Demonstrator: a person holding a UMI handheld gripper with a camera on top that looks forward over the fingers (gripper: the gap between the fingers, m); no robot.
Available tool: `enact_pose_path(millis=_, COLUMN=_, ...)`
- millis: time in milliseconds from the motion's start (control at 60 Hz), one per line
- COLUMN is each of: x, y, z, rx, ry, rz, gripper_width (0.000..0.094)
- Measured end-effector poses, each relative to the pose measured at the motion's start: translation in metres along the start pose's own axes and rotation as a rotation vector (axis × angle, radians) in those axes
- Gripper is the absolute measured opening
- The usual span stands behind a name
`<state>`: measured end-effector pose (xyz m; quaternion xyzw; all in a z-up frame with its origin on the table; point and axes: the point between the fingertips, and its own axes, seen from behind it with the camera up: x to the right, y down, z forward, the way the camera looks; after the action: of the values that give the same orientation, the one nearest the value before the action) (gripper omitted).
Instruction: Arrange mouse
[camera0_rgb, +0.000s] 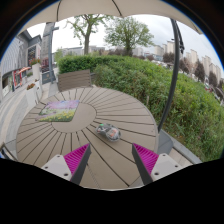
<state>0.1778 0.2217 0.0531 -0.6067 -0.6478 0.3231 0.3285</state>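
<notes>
Hand-held gripper (112, 160) fingers apart, clamped on nothing. Mouse (108, 130) on round slatted counter (120, 105) just ahead of fingers. Mat (61, 109) further left.

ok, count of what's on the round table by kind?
mouse: 1
mouse mat: 1
Total: 2, both on the slatted table. The mouse lies just ahead of the open gripper, off the mat.
</notes>
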Motion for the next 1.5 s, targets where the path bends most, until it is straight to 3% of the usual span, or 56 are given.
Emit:
enact_pose_path(millis=400, x=0.007, y=0.007, z=0.096, rx=0.022, ry=0.021, rz=0.020, gripper_width=0.0853)
enact_pose_path(millis=1033, x=0.031, y=-0.032, z=0.168, rx=-0.008, ry=0.078, rz=0.080, gripper_width=0.0846)
enact_pose_path(millis=1133, x=0.029, y=-0.034, z=0.169, rx=-0.015, ry=0.074, rz=0.091, gripper_width=0.0736)
enact_pose_path(millis=1167, x=0.027, y=-0.034, z=0.170, rx=-0.019, ry=0.068, rz=0.092, gripper_width=0.0600)
enact_pose_path(millis=1183, x=0.026, y=-0.035, z=0.170, rx=-0.022, ry=0.064, rz=0.090, gripper_width=0.0487)
enact_pose_path(millis=1200, x=0.028, y=-0.035, z=0.169, rx=-0.028, ry=0.074, rz=0.089, gripper_width=0.0443)
enact_pose_path(millis=1250, x=0.028, y=-0.034, z=0.171, rx=-0.049, ry=0.081, rz=0.090, gripper_width=0.0411)
enact_pose_path(millis=1333, x=0.007, y=-0.047, z=0.171, rx=-0.061, ry=-0.004, rz=0.118, gripper_width=0.0380)
enact_pose_path(millis=1500, x=-0.025, y=-0.137, z=0.150, rx=0.021, ry=0.000, rz=0.126, gripper_width=0.0378)
